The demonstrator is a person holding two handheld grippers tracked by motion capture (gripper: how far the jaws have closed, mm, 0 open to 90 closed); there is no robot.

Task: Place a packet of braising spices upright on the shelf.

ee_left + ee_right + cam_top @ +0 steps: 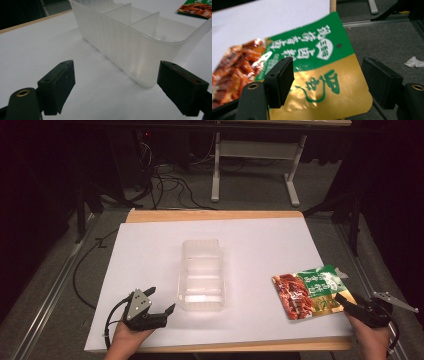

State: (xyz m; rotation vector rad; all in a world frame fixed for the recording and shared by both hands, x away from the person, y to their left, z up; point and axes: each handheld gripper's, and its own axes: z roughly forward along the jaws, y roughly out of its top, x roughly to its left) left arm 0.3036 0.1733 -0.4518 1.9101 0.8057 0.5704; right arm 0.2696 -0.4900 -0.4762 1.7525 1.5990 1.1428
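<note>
A clear plastic container [201, 275] with dividers stands in the middle of the white-covered table [150, 250]. My left gripper [161, 300] rests near the front edge, just left of the container's near end, open with nothing in it. In the left gripper view the container [130, 42] rises just beyond the gripper [116, 72]. A snack packet [310, 291], red, green and gold, lies flat at the table's right edge. My right gripper [346, 302] is open at its gold end. In the right gripper view the jaws straddle the packet [312, 50] without touching it, the gripper [328, 67] open.
The packet's gold end overhangs the table's right edge above grey floor. A crumpled white scrap [414, 62] lies on the floor there. Cables [165, 185] and a white table frame [255, 165] lie beyond the far edge. Bare white surface surrounds the container.
</note>
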